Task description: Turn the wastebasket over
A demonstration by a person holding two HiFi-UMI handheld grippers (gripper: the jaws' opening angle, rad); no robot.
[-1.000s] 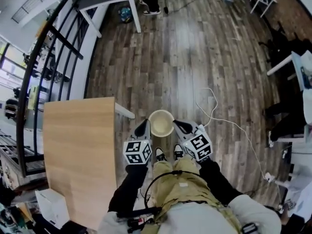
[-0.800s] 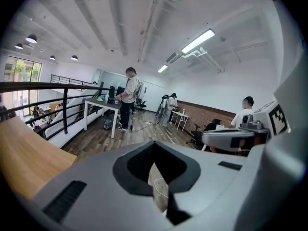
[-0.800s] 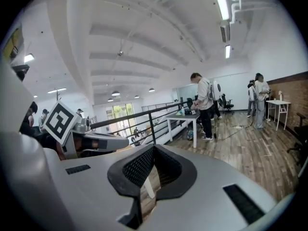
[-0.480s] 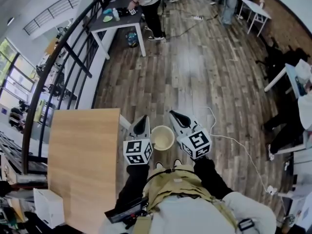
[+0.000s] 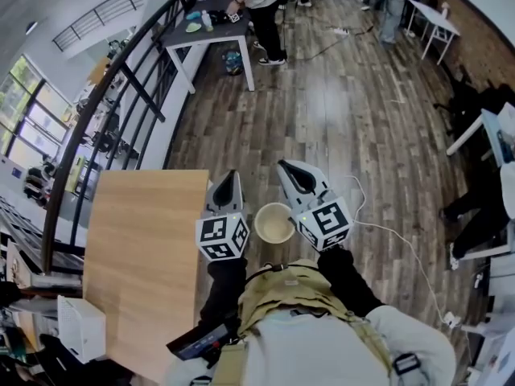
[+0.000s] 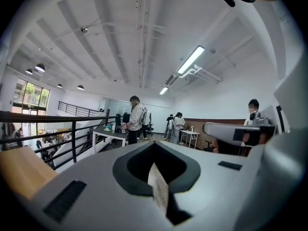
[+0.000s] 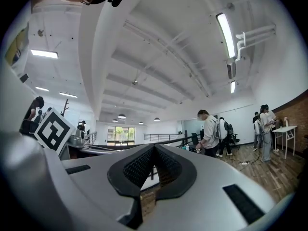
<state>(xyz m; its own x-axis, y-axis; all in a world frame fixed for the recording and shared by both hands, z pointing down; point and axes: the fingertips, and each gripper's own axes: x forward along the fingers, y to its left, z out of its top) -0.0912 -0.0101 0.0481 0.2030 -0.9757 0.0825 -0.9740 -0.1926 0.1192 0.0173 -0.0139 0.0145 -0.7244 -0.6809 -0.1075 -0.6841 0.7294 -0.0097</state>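
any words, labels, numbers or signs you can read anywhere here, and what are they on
No text can be read in any view.
Left marker cube and right marker cube: black-and-white square patterns only, no letters or numbers.
Wastebasket: plain, no print visible.
Items on the far table: too small to read.

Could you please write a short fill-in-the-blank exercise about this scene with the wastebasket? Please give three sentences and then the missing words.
1. The wastebasket stands with its open mouth facing ____.
2. In the head view, it appears ____ the left gripper and the right gripper.
3. The wooden table is on the person's ____ side.

Missing words: up; between; left
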